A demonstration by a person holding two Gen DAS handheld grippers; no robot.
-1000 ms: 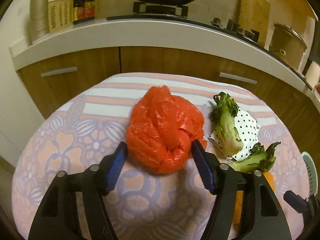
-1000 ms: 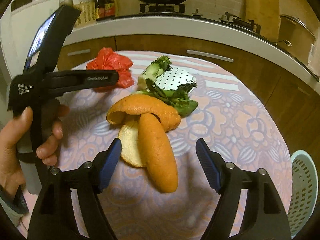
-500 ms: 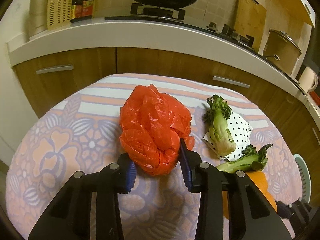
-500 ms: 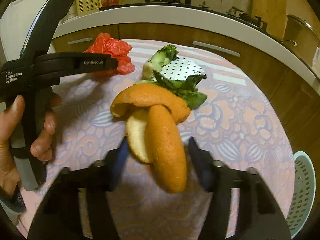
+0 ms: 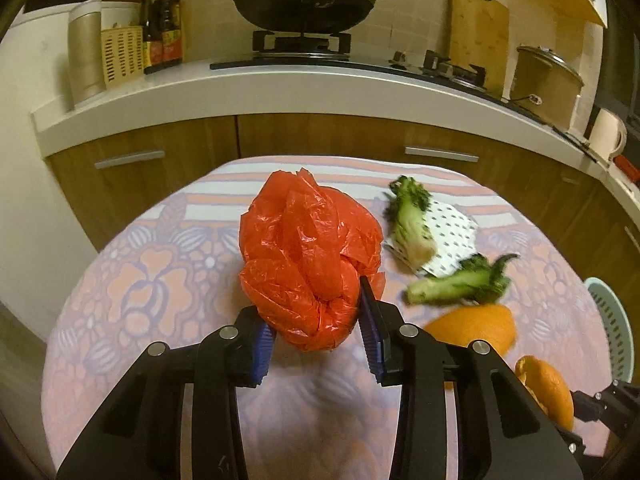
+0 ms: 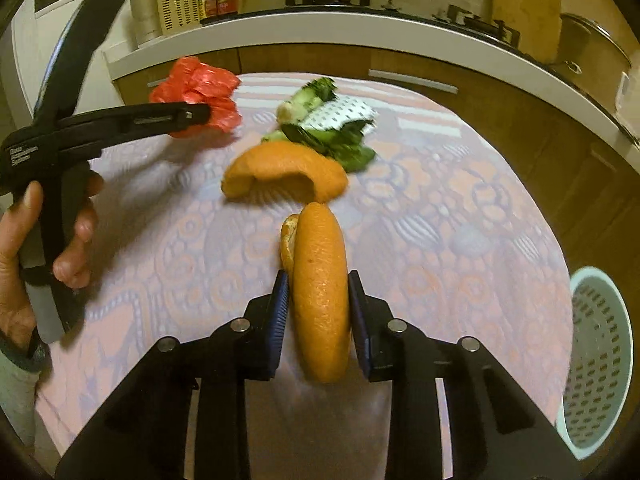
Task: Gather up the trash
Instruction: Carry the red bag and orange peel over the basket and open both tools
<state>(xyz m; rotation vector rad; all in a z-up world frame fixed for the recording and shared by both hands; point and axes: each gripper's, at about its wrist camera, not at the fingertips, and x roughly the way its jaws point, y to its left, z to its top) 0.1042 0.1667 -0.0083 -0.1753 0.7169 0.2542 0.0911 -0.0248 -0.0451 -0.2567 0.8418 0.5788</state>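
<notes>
Both tongs have closed: left (image 5: 316,334) on red bag (image 5: 308,256), right (image 6: 319,312) still tightening on orange peel (image 6: 320,292).

Wooden cabinets (image 5: 168,168), white countertop (image 5: 280,84)

A curved strip of orange peel (image 6: 320,292) is pinched upright between the blue pads of the right hand-held gripper (image 6: 319,308), whose jaws are closing on it. A second, domed orange peel (image 6: 284,172) is seen beyond on the patterned pink table (image 6: 440,220), with green vegetable scraps (image 6: 340,148) behind. A crumpled red plastic bag (image 6: 200,92) is clamped by the left hand-held gripper (image 6: 200,114). A pale perforated basket (image 6: 600,360) stands at the right.
</notes>
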